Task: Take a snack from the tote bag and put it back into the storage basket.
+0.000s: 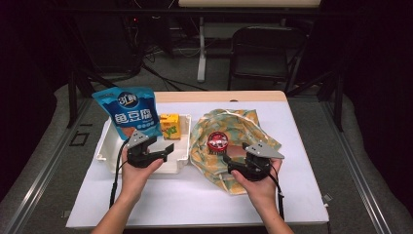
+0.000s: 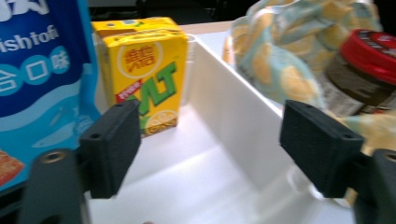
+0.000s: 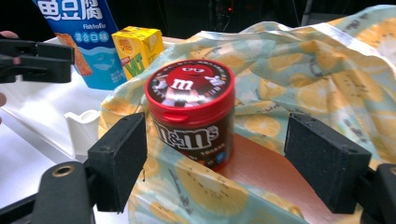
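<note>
M&M's tub sits on the fruit-print bag, between the wide-open jaws of the right claw, not gripped yet. Left claw is open and empty over the white bin, where the "Fishtofu" pouch and yellow "VLT" carton already stand.

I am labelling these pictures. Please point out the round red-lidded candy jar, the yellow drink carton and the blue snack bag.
round red-lidded candy jar [image 3: 190, 87]: right gripper view, on its lid.
yellow drink carton [image 2: 145, 74]: left gripper view, on its front face.
blue snack bag [image 1: 130, 111]: high view, on its printed front.
</note>
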